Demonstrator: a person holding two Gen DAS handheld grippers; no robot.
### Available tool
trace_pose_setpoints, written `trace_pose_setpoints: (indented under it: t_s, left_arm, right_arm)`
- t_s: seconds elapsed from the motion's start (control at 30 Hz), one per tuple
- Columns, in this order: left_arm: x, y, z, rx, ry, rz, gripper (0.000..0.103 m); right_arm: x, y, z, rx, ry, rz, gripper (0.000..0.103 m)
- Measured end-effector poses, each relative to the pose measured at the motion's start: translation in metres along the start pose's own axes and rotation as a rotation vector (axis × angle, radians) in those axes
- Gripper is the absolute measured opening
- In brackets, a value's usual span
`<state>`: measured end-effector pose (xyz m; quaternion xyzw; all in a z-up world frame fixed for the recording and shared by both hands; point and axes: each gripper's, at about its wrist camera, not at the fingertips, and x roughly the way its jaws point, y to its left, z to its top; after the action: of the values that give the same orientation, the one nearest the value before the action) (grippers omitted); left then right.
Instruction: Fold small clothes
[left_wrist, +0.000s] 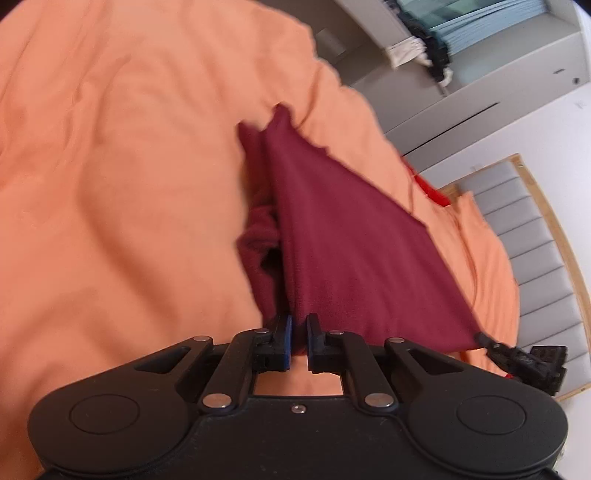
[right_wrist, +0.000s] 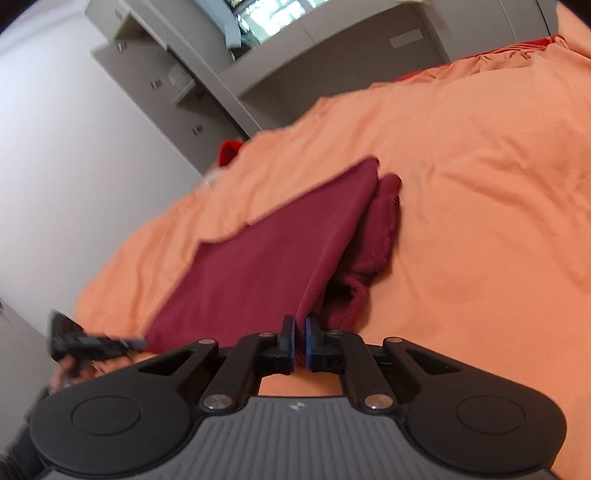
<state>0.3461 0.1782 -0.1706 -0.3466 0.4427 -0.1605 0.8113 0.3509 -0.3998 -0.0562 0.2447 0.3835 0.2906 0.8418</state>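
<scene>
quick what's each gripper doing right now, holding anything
left gripper: shut on a corner of the maroon cloth.
right gripper: shut on another corner of the same cloth.

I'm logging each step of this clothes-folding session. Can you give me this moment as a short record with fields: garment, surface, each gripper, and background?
garment: dark red cloth, stretched between both grippers, the far part bunched on the bed
surface: orange bedsheet, wrinkled
left gripper: shut on a near edge of the cloth
right gripper: shut on the other near edge of the cloth
background: grey cabinets, padded grey headboard
fold progress: cloth held up at the near edge, not yet laid over
</scene>
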Motion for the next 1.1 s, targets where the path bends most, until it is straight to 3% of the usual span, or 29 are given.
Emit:
trace_pose_setpoints:
  t_s: [0.23, 0.4, 0.43, 0.47, 0.5, 0.53, 0.57, 0.6, 0.73, 0.9, 0.93, 1.03, 1.1]
  left_arm:
    - [0.003, 0.015, 0.000, -0.041, 0.036, -0.003, 0.009]
    - [0.001, 0.029, -0.002, -0.068, 0.009, -0.062, 0.010]
    - [-0.002, 0.029, -0.003, -0.078, -0.003, -0.077, 0.017]
    - [-0.008, 0.029, -0.003, -0.090, -0.018, -0.099, 0.036]
    - [-0.015, 0.028, -0.004, -0.099, -0.036, -0.120, 0.053]
    - [-0.028, 0.025, -0.006, -0.104, -0.087, -0.133, 0.083]
    - [-0.042, 0.021, -0.010, -0.101, -0.147, -0.134, 0.097]
    - [-0.059, 0.015, -0.014, -0.087, -0.218, -0.105, 0.100]
    - [-0.097, -0.004, -0.019, -0.010, -0.346, -0.070, 0.102]
    - [-0.089, -0.034, -0.012, 0.077, -0.410, 0.170, 0.102]
    - [-0.082, -0.045, -0.009, 0.104, -0.412, 0.193, 0.102]
    - [-0.068, -0.069, -0.003, 0.162, -0.427, 0.161, 0.102]
    - [-0.047, -0.085, 0.013, 0.208, -0.358, 0.171, 0.102]
  right_arm:
    - [0.010, -0.013, -0.013, -0.030, 0.085, -0.118, 0.005]
    - [0.015, -0.019, -0.018, -0.027, 0.105, -0.121, 0.005]
    - [0.014, -0.020, -0.018, -0.016, 0.101, -0.116, 0.008]
    - [0.013, -0.020, -0.018, -0.005, 0.097, -0.111, 0.014]
    - [0.012, -0.019, -0.018, 0.003, 0.094, -0.101, 0.028]
    - [0.009, -0.018, -0.017, 0.008, 0.088, -0.083, 0.039]
    - [0.005, -0.015, -0.017, 0.016, 0.076, -0.077, 0.070]
    - [-0.001, -0.011, -0.017, 0.029, 0.060, -0.101, 0.092]
    - [-0.031, 0.005, -0.017, 0.004, -0.038, -0.155, 0.095]
    - [-0.053, 0.047, -0.026, -0.123, -0.222, -0.291, 0.099]
    - [-0.053, 0.060, -0.028, -0.162, -0.245, -0.293, 0.101]
    - [-0.047, 0.105, -0.033, -0.274, -0.276, -0.238, 0.103]
    - [-0.041, 0.132, -0.033, -0.334, -0.283, -0.174, 0.103]
